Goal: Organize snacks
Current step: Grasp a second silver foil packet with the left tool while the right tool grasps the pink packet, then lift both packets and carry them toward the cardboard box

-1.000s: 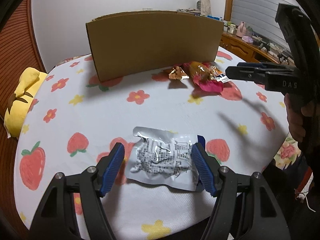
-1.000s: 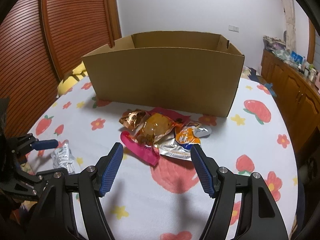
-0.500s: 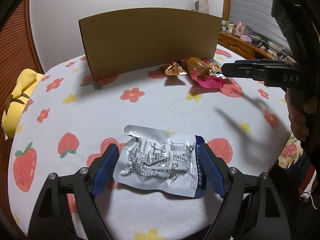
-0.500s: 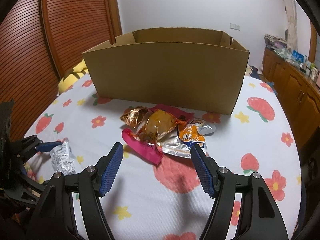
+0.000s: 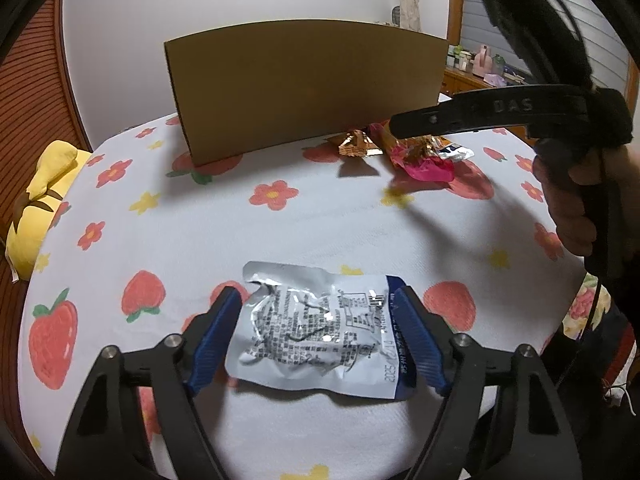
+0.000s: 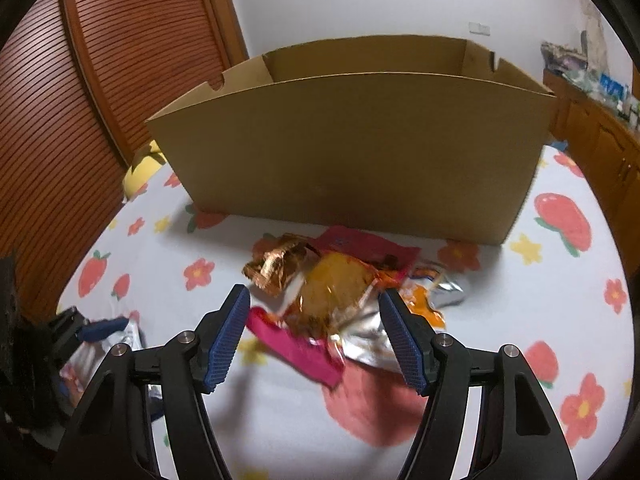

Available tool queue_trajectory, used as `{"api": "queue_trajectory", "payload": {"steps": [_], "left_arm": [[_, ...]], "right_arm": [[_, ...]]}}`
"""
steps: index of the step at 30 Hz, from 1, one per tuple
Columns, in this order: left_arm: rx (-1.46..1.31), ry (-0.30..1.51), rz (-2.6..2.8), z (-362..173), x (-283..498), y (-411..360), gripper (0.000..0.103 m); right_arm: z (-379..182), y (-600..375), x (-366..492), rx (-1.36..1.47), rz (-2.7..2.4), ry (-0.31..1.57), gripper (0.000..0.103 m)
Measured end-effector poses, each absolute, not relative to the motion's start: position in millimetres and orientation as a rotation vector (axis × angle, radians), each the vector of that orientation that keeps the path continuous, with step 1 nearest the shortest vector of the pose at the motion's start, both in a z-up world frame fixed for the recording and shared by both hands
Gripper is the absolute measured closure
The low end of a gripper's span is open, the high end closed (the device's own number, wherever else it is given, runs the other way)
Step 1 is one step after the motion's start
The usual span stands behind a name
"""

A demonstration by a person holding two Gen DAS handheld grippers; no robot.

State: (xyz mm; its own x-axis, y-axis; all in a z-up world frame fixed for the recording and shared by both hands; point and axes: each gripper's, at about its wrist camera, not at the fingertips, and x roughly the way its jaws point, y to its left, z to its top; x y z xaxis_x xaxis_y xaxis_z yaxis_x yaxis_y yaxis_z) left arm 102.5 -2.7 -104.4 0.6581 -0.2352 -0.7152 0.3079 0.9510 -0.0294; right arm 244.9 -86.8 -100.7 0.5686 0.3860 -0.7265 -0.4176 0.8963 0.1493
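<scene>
A crumpled silver snack packet (image 5: 320, 326) with printed text lies on the tablecloth between the open fingers of my left gripper (image 5: 318, 332); the pads sit at its two ends. My right gripper (image 6: 314, 330) is open and empty, low over a pile of snacks: a pink and orange packet (image 6: 332, 300), a copper foil wrapper (image 6: 276, 266) and a silver and orange packet (image 6: 428, 300). The pile also shows in the left wrist view (image 5: 416, 152). An open cardboard box (image 6: 360, 152) stands behind the pile.
The round table has a white cloth with strawberries and flowers (image 5: 280, 220). A yellow cushion (image 5: 36, 208) lies off its left edge. A wooden slatted door (image 6: 100, 100) stands at the left, and a wooden sideboard (image 6: 600, 128) with small items at the right.
My left gripper has moved in around the silver packet, which now lies deeper between its fingers. My right gripper has moved forward and down toward the snack pile.
</scene>
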Motion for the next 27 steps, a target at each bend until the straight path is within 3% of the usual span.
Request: {"api": "queue_trajectory", "payload": {"steps": [4, 10, 14, 27], "left_arm": [[0.092, 0.796, -0.296, -104.0, 104.5, 0.4, 0.025], [0.08, 0.795, -0.275, -103.7, 109.0, 3.1, 0.024], [0.076, 0.803, -0.276, -103.6, 110.2, 3.4, 0.022], [0.1, 0.866, -0.289, -99.6, 107.0, -3.2, 0.02]], "right_arm": [[-103.8, -80.1, 255.3, -0.064, 0.447, 0.864, 0.034], [-112.4, -76.2, 267.8, -0.072, 0.421, 0.908, 0.042], [-119.8, -72.8, 266.9, -0.111, 0.413, 0.916, 0.06], [-102.8, -75.1, 238.6, -0.164, 0.408, 0.812, 0.064]]}}
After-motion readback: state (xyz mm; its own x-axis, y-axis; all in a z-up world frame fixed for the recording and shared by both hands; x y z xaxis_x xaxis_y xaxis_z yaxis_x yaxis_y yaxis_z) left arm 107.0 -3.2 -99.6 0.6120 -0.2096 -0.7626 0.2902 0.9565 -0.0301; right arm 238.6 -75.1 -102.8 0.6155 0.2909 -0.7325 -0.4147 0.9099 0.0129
